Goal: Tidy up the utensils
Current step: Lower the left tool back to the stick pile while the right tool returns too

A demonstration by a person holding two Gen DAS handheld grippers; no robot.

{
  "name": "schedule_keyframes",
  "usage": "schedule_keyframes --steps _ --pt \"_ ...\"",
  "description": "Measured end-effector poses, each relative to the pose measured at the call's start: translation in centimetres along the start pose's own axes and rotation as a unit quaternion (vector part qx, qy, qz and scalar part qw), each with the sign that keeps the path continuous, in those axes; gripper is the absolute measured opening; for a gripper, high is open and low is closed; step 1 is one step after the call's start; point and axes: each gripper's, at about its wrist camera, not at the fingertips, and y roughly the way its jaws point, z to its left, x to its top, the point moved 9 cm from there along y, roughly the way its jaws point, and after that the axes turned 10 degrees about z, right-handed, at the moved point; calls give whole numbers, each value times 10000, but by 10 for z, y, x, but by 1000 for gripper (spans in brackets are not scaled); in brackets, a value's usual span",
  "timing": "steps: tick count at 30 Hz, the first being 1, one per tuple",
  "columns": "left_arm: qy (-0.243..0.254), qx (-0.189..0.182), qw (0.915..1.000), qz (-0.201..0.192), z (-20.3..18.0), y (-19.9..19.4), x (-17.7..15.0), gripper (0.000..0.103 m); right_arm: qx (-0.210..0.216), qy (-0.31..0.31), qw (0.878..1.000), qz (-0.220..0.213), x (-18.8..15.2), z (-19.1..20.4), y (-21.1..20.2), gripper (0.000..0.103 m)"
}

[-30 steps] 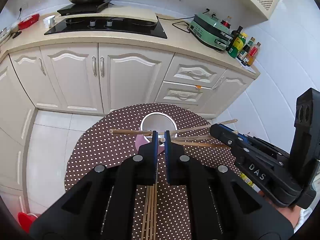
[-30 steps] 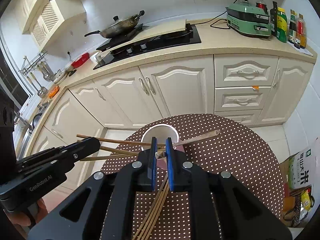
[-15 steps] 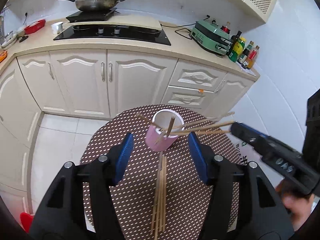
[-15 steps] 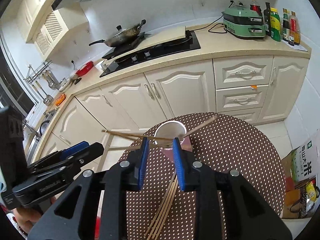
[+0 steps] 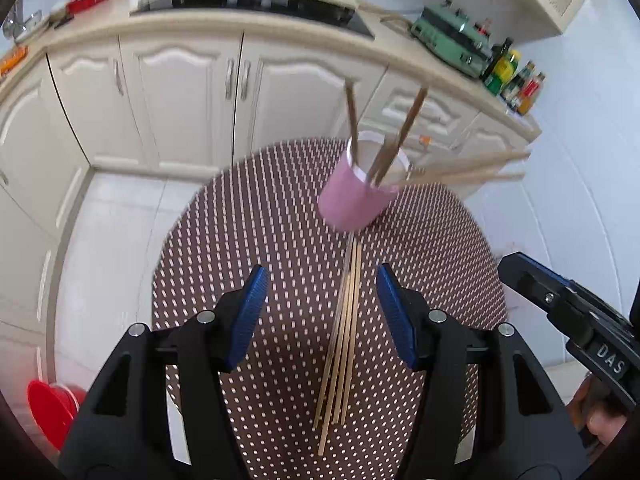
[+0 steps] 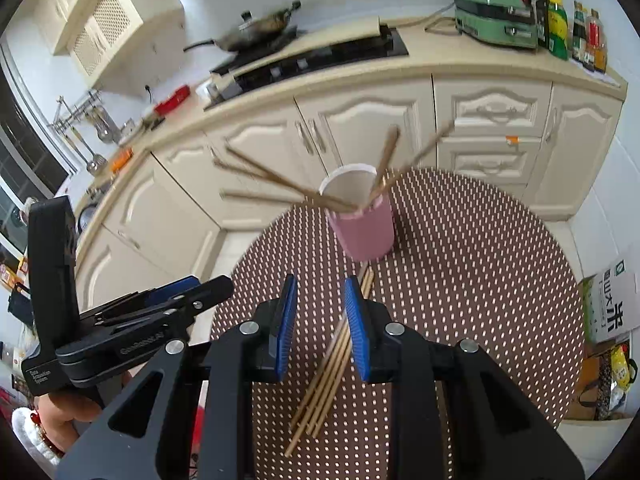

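A pink cup (image 5: pixel 354 200) (image 6: pixel 366 232) stands at the far side of the round dotted table (image 5: pixel 260 220) (image 6: pixel 480 260). Several wooden chopsticks (image 5: pixel 404 128) (image 6: pixel 276 182) lean out of it in different directions. A bundle of loose chopsticks (image 5: pixel 344 332) (image 6: pixel 320 380) lies on the cloth in front of the cup. My left gripper (image 5: pixel 322 280) hangs open above the bundle's far end, holding nothing. My right gripper (image 6: pixel 320 286) is open by a narrower gap over the same bundle, its pads clear of the sticks. Each gripper shows at the other view's edge.
Cream cabinets and a counter with a hob (image 6: pixel 320 56), a green appliance (image 6: pixel 496 16) and bottles (image 6: pixel 576 28) run behind the table. A red bucket (image 5: pixel 52 404) sits on the floor at the left. A cardboard box (image 6: pixel 612 308) stands on the right.
Both grippers went from shut over the cup to open and drew back toward me. The cup now looks farther off, with the released chopsticks leaning in it.
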Motion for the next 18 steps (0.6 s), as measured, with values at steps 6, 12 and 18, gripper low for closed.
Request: schedule_keyframes --steps 6,12,18 --pt "186 8 9976 663 -11 57 -20 57 -53 206 9987 460 -24 -25 31 24" --pt "240 124 9941 1054 -22 108 -14 57 49 490 9951 859 -35 -51 59 24" --pt "274 373 9916 1206 -23 141 0 56 140 570 9922 1099 -33 -65 83 24"
